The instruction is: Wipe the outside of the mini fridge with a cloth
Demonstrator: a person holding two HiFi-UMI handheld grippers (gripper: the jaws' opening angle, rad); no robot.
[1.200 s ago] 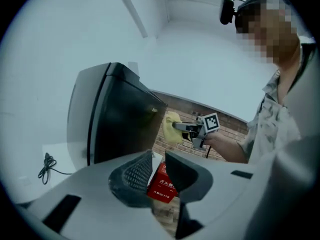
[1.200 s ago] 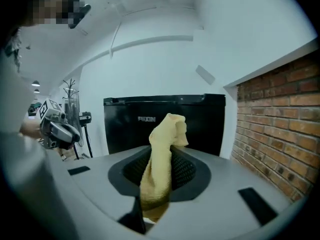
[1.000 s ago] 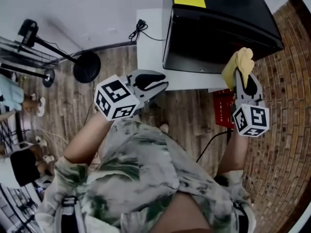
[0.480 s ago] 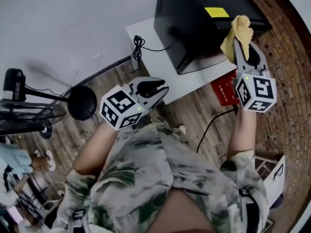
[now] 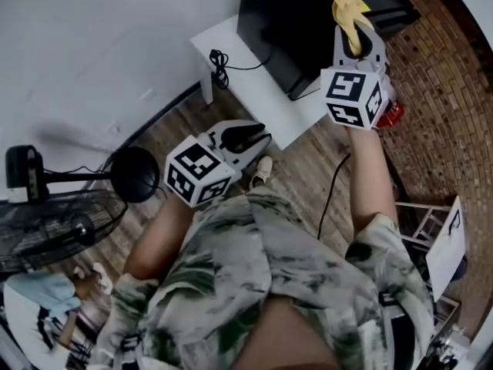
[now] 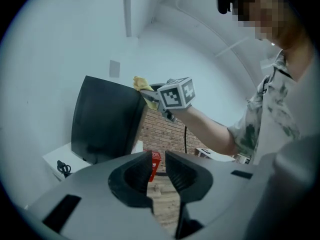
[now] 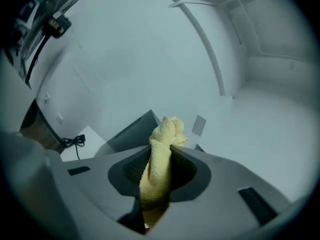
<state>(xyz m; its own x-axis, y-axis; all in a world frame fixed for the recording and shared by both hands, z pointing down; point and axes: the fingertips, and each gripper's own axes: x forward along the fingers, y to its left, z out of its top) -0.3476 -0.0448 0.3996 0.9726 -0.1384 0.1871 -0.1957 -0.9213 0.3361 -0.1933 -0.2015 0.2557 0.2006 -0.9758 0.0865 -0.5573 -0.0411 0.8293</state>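
Note:
The black mini fridge point(image 5: 296, 29) stands on a low white platform point(image 5: 254, 91) against the white wall. My right gripper point(image 5: 357, 28) is shut on a yellow cloth point(image 5: 347, 8), and the bunched cloth end lies over the fridge's top right part. In the right gripper view the cloth point(image 7: 167, 131) sticks up between the jaws of that gripper point(image 7: 162, 156), with the fridge point(image 7: 132, 131) just behind. My left gripper point(image 5: 246, 136) hangs over the wood floor in front of the platform, jaws slightly apart, holding nothing. From the left gripper view point(image 6: 159, 166) the fridge point(image 6: 102, 119) and cloth point(image 6: 141, 84) show ahead.
A black cable point(image 5: 219, 66) lies coiled on the platform's left end. A red box point(image 5: 390, 114) sits by the brick wall point(image 5: 451, 91) at the right. A fan point(image 5: 54, 226) and a round black stand base point(image 5: 132, 174) are at the left. A white frame point(image 5: 441, 241) stands lower right.
My right gripper has carried the cloth from the fridge's lower front corner up to its top. The head view has swung leftward. The left gripper has stayed about where it was.

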